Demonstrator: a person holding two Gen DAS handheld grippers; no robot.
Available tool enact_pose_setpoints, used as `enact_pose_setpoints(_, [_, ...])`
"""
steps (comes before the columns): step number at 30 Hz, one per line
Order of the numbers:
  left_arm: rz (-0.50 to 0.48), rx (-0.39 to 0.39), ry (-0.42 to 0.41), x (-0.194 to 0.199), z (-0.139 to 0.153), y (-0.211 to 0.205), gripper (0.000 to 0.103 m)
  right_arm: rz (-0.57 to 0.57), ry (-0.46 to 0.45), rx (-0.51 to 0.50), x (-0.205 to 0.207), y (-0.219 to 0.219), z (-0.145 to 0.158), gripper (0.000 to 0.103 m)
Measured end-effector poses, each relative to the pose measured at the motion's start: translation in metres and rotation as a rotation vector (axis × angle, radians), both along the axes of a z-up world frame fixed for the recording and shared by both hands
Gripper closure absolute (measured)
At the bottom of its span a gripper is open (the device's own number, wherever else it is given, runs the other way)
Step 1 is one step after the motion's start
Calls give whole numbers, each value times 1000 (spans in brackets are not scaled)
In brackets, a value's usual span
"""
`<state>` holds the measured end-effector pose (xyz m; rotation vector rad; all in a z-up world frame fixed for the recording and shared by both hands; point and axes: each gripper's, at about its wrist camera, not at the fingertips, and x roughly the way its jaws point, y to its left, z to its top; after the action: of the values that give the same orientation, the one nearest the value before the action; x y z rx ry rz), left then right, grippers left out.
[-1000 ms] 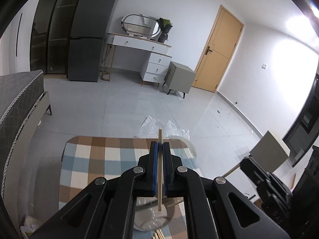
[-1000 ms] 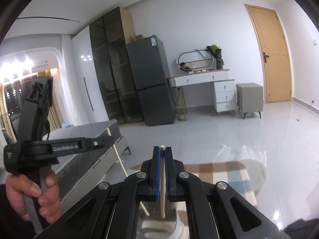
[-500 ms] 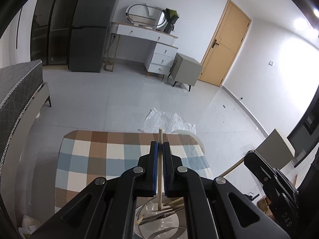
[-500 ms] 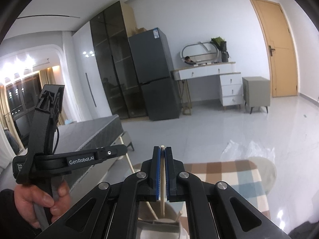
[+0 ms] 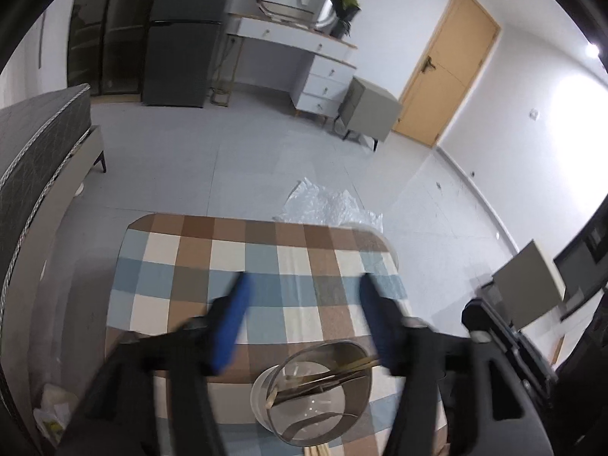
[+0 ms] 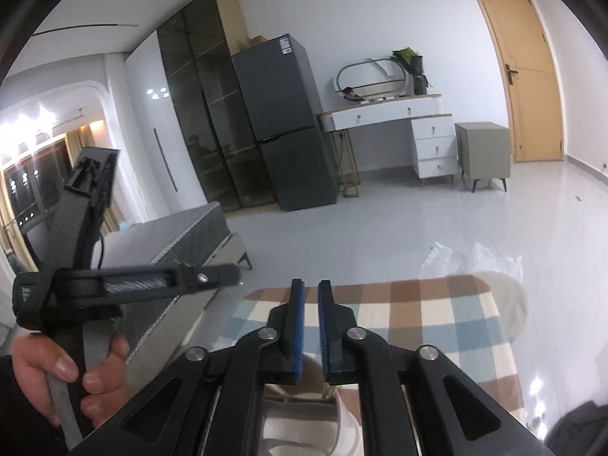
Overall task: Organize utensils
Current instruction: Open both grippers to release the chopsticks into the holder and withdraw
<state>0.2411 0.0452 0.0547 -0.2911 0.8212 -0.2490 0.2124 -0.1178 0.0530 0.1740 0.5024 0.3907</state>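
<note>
Both pairs of blue-padded fingers stand apart and hold nothing. The left gripper [image 5: 304,326] has its fingers spread wide and blurred, one on each side of the utensil holder [image 5: 315,391]. The right gripper [image 6: 311,326] has its fingers parted by a narrow gap, directly above the same holder, which shows as a pale rim [image 6: 300,406] under its frame.

The utensil holder is a round cup with a see-through wall, standing near the front edge of the table. Wooden chopsticks [image 5: 326,374] and thin metal utensils lie slanted inside it, their ends leaning on the rim.

The table is covered by a checked cloth [image 5: 235,258] in brown, blue and cream, with rounded far corners. The cloth beyond the holder is bare up to the far edge.

A person's hand [image 6: 64,372] grips the handle of the left gripper at the left of the right wrist view. Crumpled clear plastic [image 5: 326,205] lies on the floor just past the table's far edge.
</note>
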Motion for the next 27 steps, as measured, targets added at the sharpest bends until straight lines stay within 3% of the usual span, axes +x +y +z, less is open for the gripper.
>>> enact_pose_setpoints(6, [36,88,-71,-23,19,-3,25,-42,0,13,-17,-16,6,62])
enact_pose_setpoints(8, [66,108,-93,-32,25,-1,25,-55,-9,19,-24,-21,9,51])
enact_pose_setpoints(11, [130,150,-124,-47,31,2,25,-67,-22,28,-36,-27,15,47])
enact_pose_setpoints(18, [164,240,-186,-77,32,1,25,-83,-53,33,-63,-36,21,17])
enact_pose_setpoints(23, [161,185,-238,-96,23,5,25,-81,-63,30,-78,-38,19,6])
enact_pose_setpoints(27, [142,183,-167,-101,8,4,25,-60,-78,38,-92,-40,15,0])
